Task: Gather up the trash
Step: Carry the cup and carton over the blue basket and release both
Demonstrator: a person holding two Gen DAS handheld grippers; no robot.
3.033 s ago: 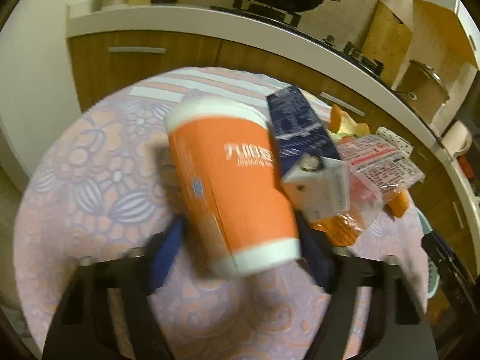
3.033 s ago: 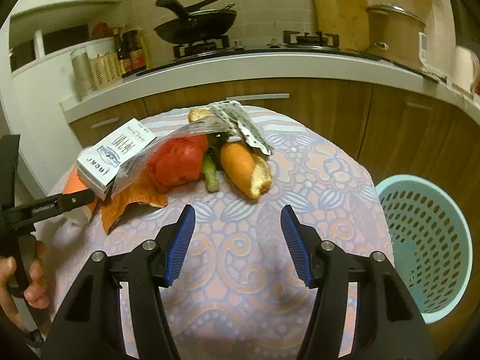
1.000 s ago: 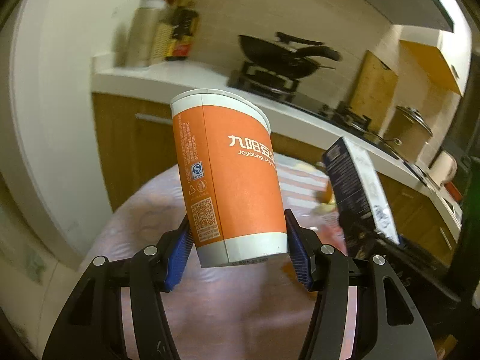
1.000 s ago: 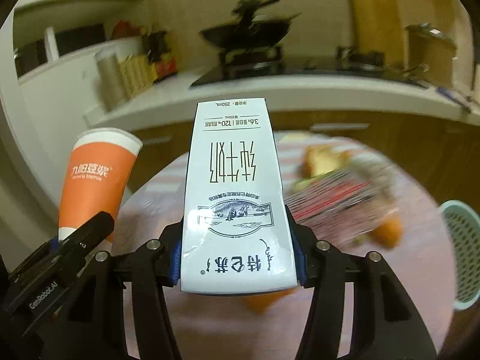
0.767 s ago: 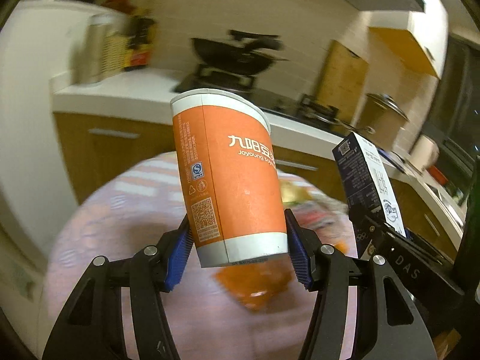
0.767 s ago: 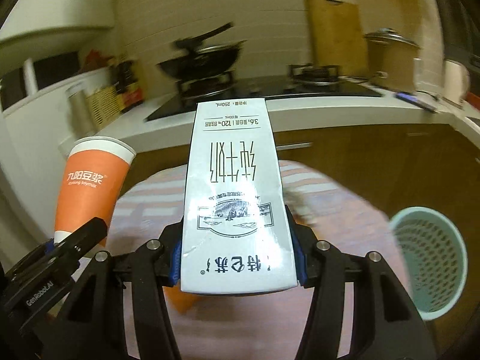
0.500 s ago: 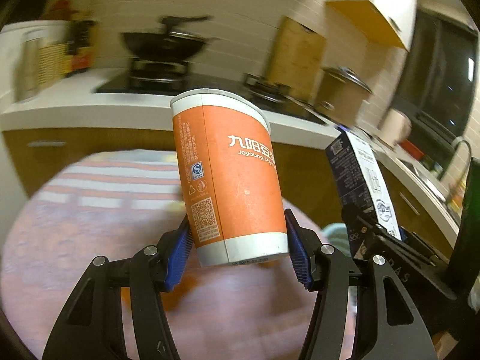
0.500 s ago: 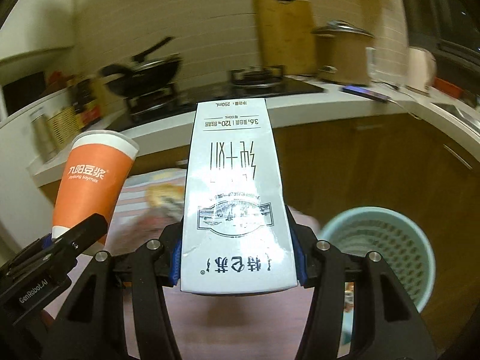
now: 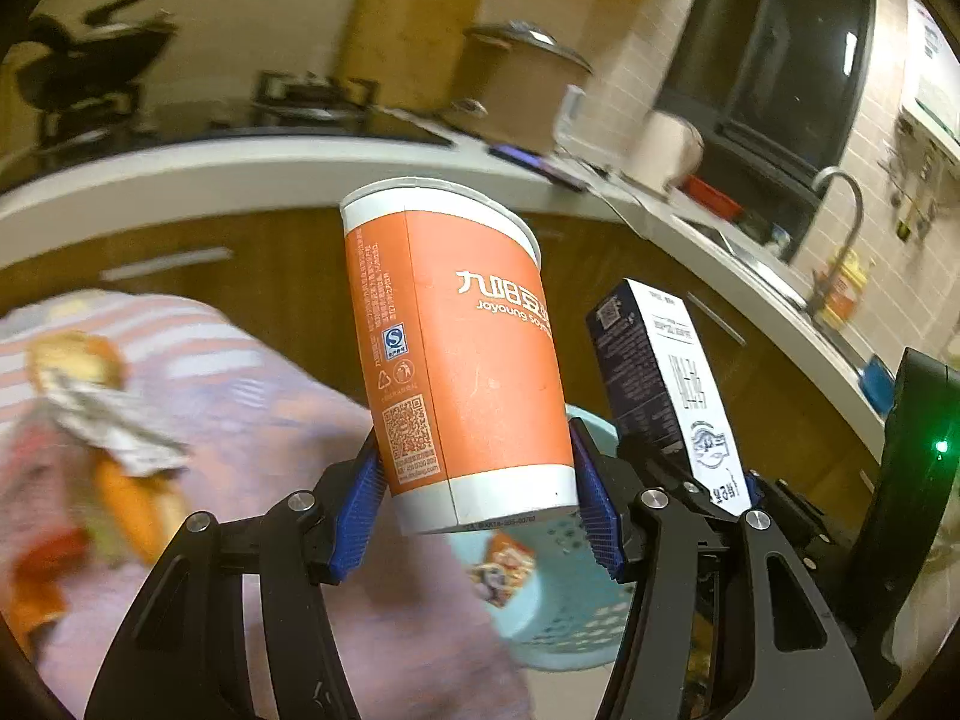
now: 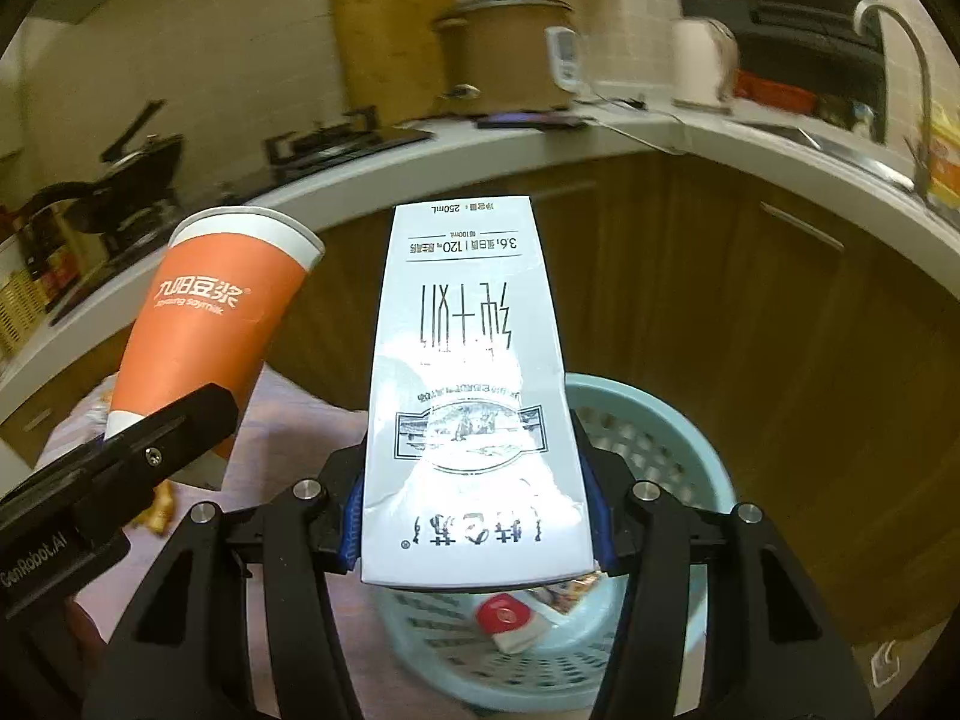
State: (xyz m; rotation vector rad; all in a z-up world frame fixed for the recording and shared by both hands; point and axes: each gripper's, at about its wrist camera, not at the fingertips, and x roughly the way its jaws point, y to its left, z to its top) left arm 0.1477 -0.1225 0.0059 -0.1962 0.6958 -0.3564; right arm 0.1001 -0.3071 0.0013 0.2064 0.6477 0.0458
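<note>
**Both claws loaded, basket just ahead**

Left gripper: blue pads clamped on the base of the orange paper cup, cup upright with a slight tilt, held in the air over the near edge of the table. Far left on the table, a blurred pile of leftovers (foil, orange peel-like scraps, something red) is not yet picked up.

Right of the cup: right gripper, jaws closed on the sides of the white milk carton, print upside down, carton standing up between the fingers. It hangs above the near rim of the light-blue basket, which stands on the floor right of the table, in front of the wooden cabinets.

Basket already holds some wrappers and a red-and-white piece.

Status, as judged: partway. Some trash binned, two items in transit, table pile left. Carton looks closest to drop; cup needs to travel further right over the rim first.
</note>
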